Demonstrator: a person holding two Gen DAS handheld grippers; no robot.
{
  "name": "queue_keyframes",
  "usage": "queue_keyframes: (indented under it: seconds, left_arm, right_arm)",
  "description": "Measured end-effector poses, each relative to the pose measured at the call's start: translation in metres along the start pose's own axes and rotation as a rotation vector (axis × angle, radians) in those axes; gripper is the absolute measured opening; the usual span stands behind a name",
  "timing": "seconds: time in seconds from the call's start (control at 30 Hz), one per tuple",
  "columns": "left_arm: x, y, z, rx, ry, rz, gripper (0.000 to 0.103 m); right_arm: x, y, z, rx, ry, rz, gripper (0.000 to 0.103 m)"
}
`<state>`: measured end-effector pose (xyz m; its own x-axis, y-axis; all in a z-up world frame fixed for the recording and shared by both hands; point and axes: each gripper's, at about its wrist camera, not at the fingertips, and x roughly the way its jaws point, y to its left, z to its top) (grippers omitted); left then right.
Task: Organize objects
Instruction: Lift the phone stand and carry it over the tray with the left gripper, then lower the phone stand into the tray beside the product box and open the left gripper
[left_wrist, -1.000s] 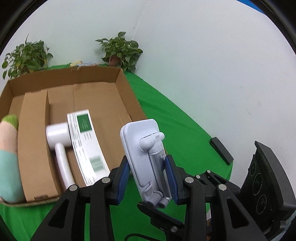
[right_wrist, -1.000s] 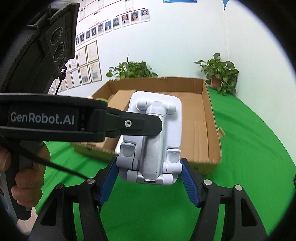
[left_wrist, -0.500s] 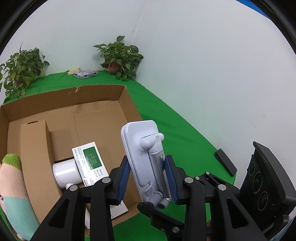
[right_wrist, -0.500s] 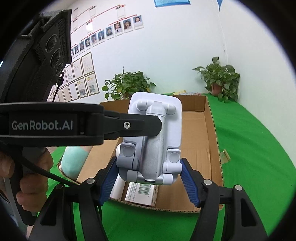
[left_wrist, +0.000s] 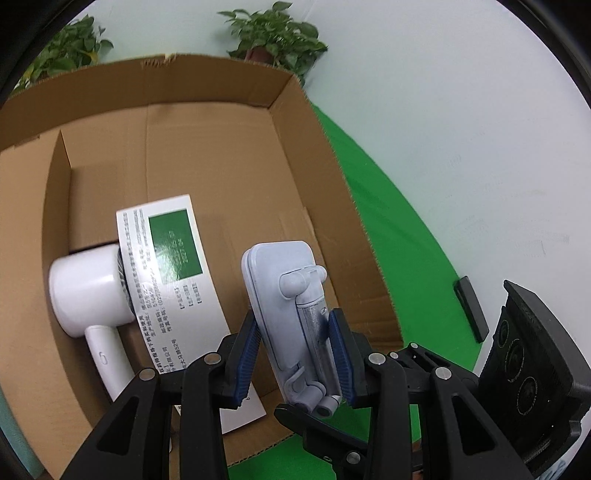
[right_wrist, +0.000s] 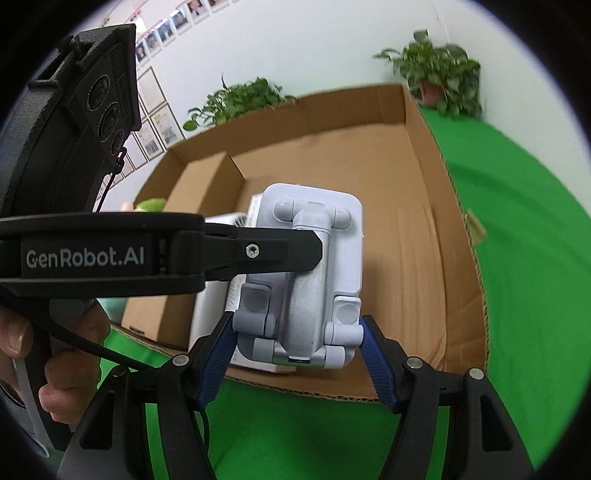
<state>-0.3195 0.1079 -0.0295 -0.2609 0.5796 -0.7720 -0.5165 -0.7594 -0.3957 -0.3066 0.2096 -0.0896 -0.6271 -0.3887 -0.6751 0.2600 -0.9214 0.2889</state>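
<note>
I am gripping the stiff, light-looking phone stand in both tongs: left tongs on its edges, right tongs across its base, over the cardboard box.

Bright even light, fisheye warp, slight blur

A matt plastic phone stand with a brushed-metal arm. Behind, a corrugated cardboard box on green cloth.
</note>
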Motion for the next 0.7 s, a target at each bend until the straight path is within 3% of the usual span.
queue_keyframes:
  seconds: [0.57, 0.7]
  left_arm:
    - [0.024, 0.013, -0.002, -0.095, 0.081, -0.005, 0.035]
    - [0.028, 0.016, 0.001, -0.108, 0.089, 0.003, 0.026]
  right_arm:
    - [0.018, 0.007, -0.008, -0.032, 0.113, -0.059, 0.065]
    - [0.019, 0.008, -0.008, -0.045, 0.145, -0.062, 0.067]
